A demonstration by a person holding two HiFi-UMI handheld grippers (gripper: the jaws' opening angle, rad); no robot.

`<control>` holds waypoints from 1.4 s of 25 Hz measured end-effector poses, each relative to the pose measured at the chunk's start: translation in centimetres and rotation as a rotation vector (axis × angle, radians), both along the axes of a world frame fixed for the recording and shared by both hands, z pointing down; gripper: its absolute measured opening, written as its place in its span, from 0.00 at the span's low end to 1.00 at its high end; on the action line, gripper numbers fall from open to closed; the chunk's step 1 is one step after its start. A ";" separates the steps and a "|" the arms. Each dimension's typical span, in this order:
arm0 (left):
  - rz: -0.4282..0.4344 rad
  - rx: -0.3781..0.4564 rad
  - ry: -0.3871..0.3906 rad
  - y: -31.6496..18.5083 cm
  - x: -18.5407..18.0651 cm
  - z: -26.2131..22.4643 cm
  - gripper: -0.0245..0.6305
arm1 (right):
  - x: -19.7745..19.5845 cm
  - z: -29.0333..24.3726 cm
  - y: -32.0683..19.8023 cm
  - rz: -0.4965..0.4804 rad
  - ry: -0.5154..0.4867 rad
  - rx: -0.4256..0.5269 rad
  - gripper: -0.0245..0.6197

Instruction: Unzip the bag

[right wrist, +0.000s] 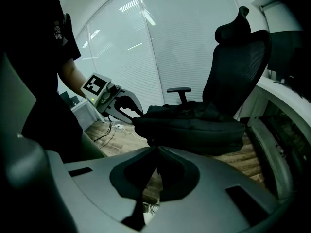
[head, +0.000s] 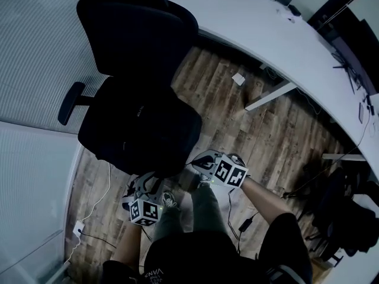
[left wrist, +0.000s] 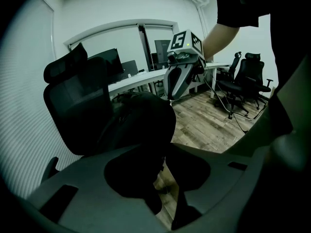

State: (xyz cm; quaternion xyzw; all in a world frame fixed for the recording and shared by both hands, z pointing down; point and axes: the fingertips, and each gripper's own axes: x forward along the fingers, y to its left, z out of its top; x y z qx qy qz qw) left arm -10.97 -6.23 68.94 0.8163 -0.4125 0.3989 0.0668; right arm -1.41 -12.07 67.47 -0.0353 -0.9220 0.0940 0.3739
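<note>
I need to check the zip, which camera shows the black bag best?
The right gripper view: the bag lies side-on across the chair. The head view shows a dark top; the left gripper view, one dark end.

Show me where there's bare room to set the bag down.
Bare: the wood floor between the chair and the desk, and that desk's near stretch. Crowded: that chair, filled by the bag; cables by your feet.

This is an office. A black mesh swivel chair [head: 133, 58] stands just ahead of the left tongs [head: 151, 179]. Beyond it runs a long curved white tabletop [head: 266, 28] carrying monitors [left wrist: 109, 62]. More swivel chairs [left wrist: 245, 79] stand past the right tongs [head: 198, 161]. Wood-plank floor [head: 278, 129] and blind-covered glass walls [right wrist: 146, 47] surround them.
</note>
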 end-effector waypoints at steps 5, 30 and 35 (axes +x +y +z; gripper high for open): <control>-0.058 -0.024 -0.010 -0.4 0.1 0.0 0.25 | 0.6 0.0 -2.0 -0.063 0.010 0.007 0.11; -0.328 -0.083 -0.060 -0.9 0.3 0.5 0.20 | 3.7 0.7 -15.7 -0.127 0.051 0.084 0.11; -0.362 -0.087 -0.062 -1.1 0.5 0.5 0.20 | 3.4 1.1 -18.1 -0.135 0.062 0.102 0.11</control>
